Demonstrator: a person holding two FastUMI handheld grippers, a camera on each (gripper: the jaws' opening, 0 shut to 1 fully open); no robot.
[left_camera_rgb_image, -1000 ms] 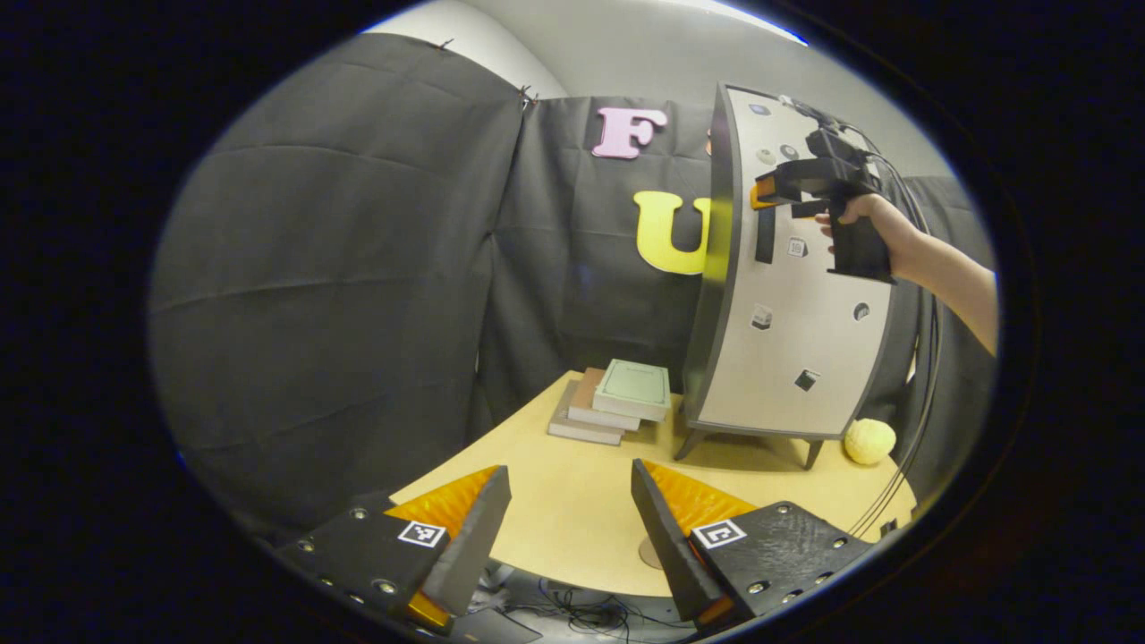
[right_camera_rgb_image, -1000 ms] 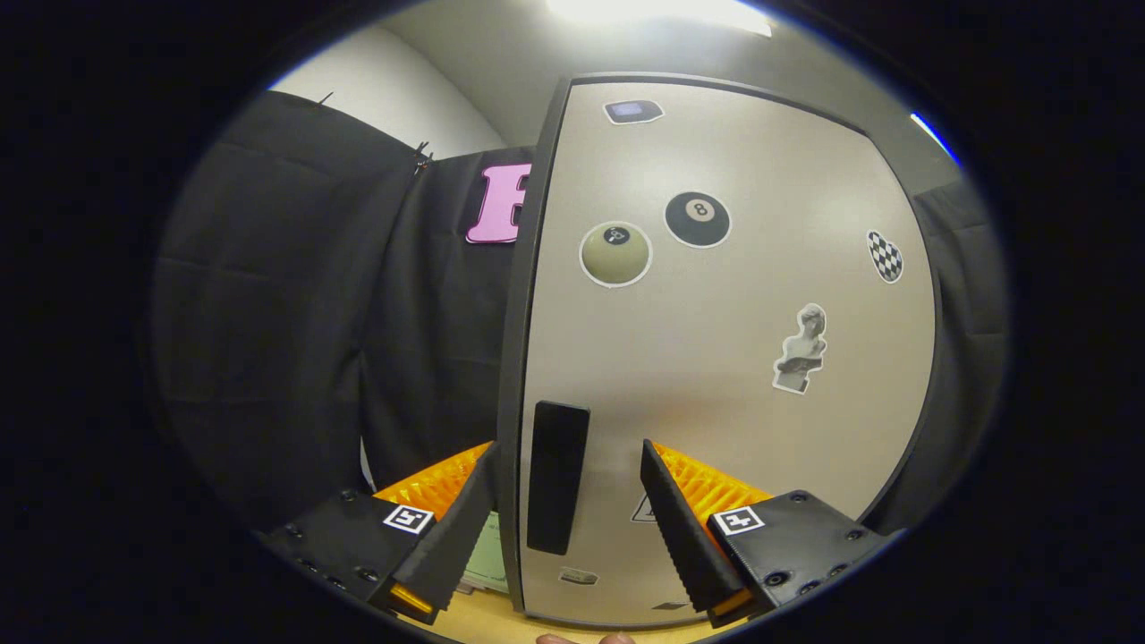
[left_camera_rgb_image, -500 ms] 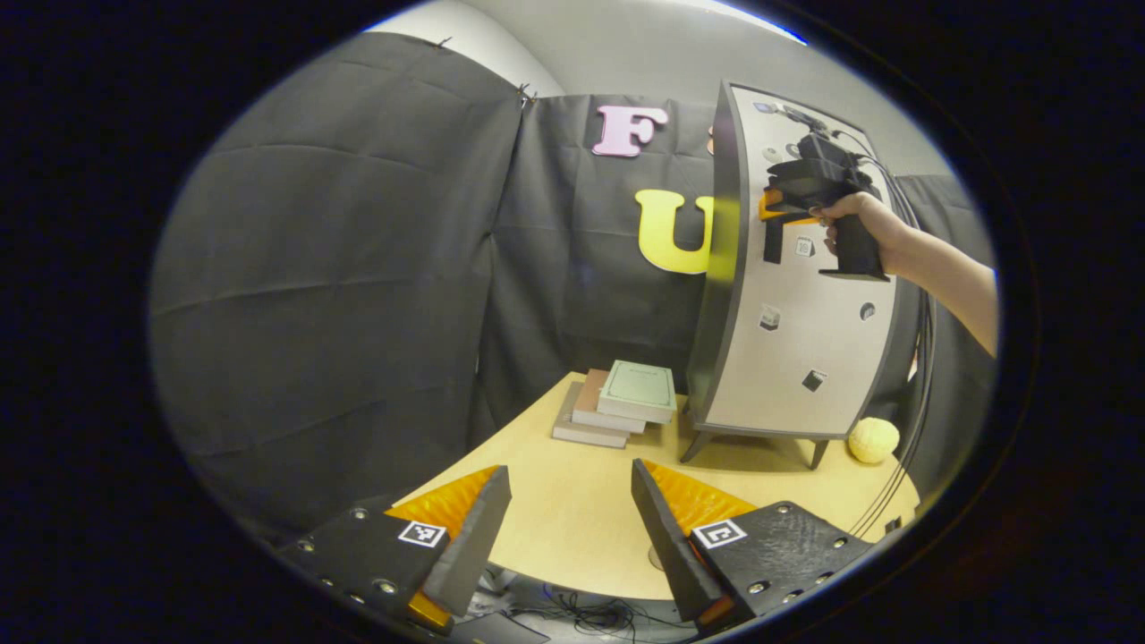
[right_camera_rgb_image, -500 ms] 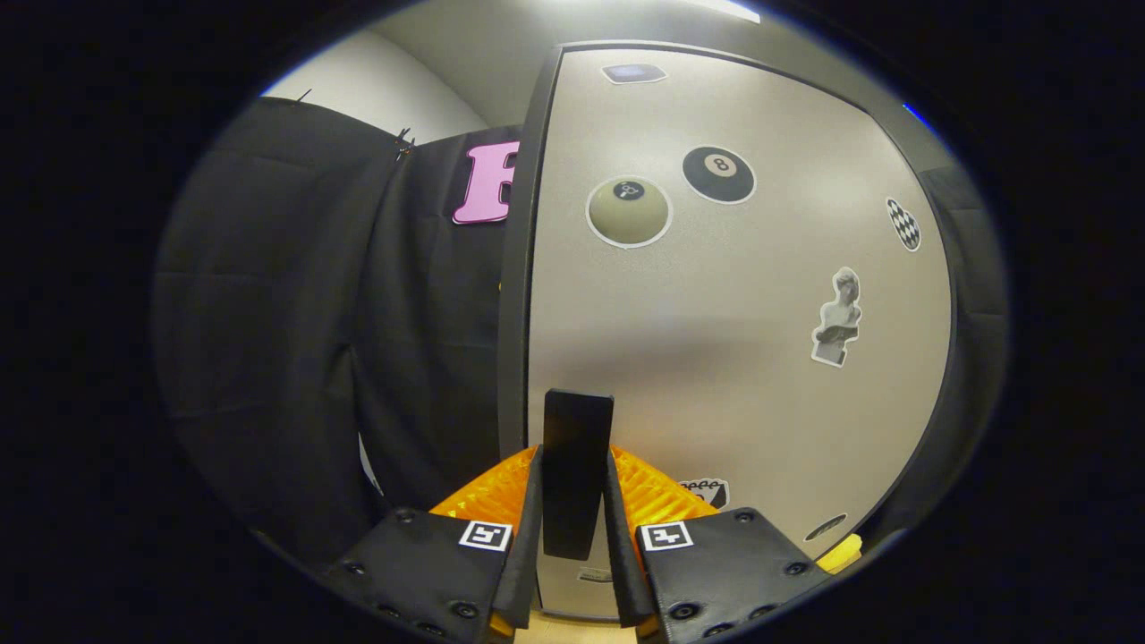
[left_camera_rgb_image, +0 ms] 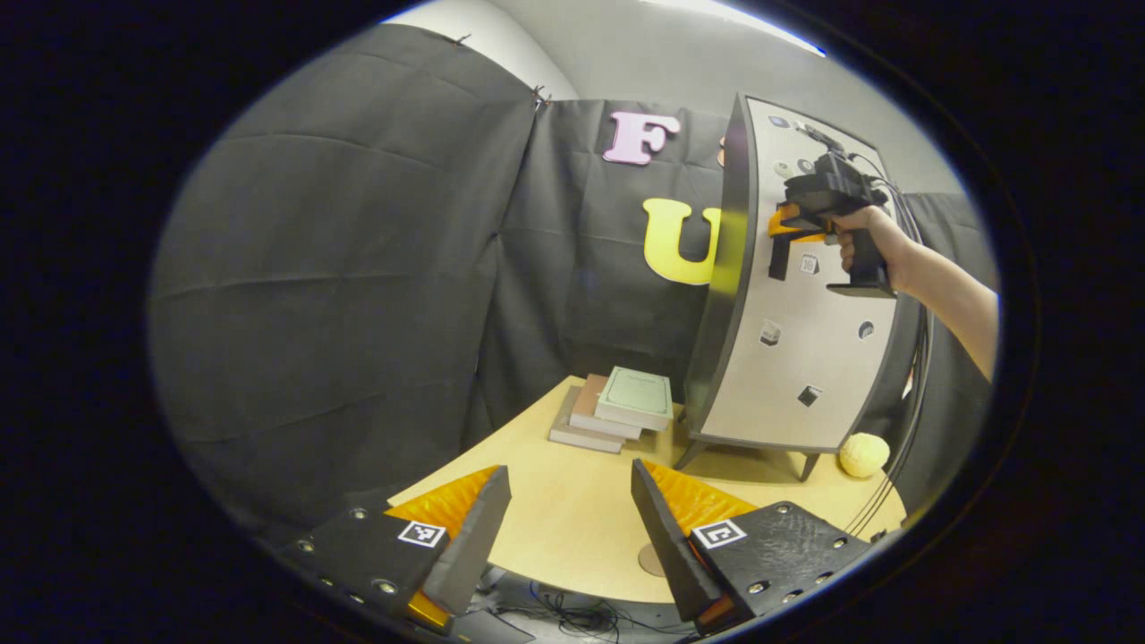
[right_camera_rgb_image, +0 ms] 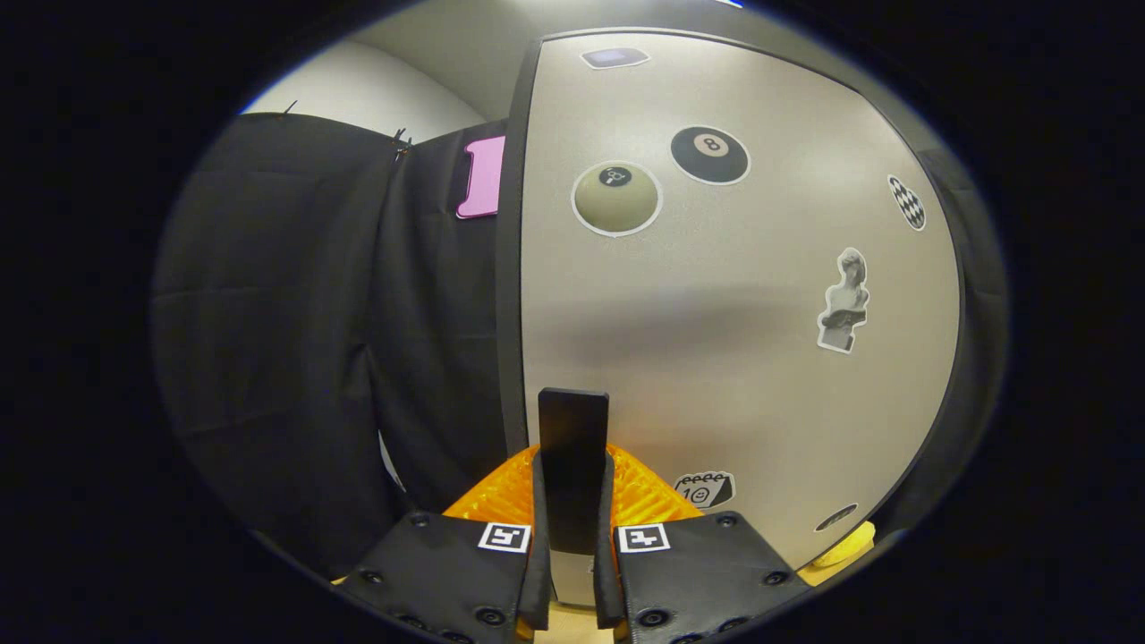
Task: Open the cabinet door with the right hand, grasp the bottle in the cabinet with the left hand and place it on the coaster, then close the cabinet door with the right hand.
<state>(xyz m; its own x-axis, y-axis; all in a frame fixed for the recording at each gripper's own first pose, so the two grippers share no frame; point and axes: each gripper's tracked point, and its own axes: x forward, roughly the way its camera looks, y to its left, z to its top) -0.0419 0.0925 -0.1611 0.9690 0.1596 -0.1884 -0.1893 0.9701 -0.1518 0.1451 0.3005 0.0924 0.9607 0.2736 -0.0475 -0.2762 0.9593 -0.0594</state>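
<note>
In the right gripper view, the right gripper (right_camera_rgb_image: 572, 510) has its two fingers pressed against either side of the upright black door handle (right_camera_rgb_image: 572, 447), clamping it. The handle sits near the left edge of the pale cabinet door (right_camera_rgb_image: 716, 358), which carries stickers: an eight ball (right_camera_rgb_image: 709, 155), a beige ball (right_camera_rgb_image: 616, 199), a statue bust (right_camera_rgb_image: 843, 300) and a checkered shape (right_camera_rgb_image: 907, 202). In the left gripper view, the left gripper (left_camera_rgb_image: 564, 528) hovers with its fingers spread wide and holding nothing, above the near edge of a light wooden table (left_camera_rgb_image: 572, 510). Just beside its right finger a round coaster (left_camera_rgb_image: 651, 561) lies on the table. Farther off stand a stack of books (left_camera_rgb_image: 617, 409), the cabinet on short legs, and a yellow ball (left_camera_rgb_image: 864, 454) by its foot. A hand (left_camera_rgb_image: 872, 246) holds the right gripper at the door.
</note>
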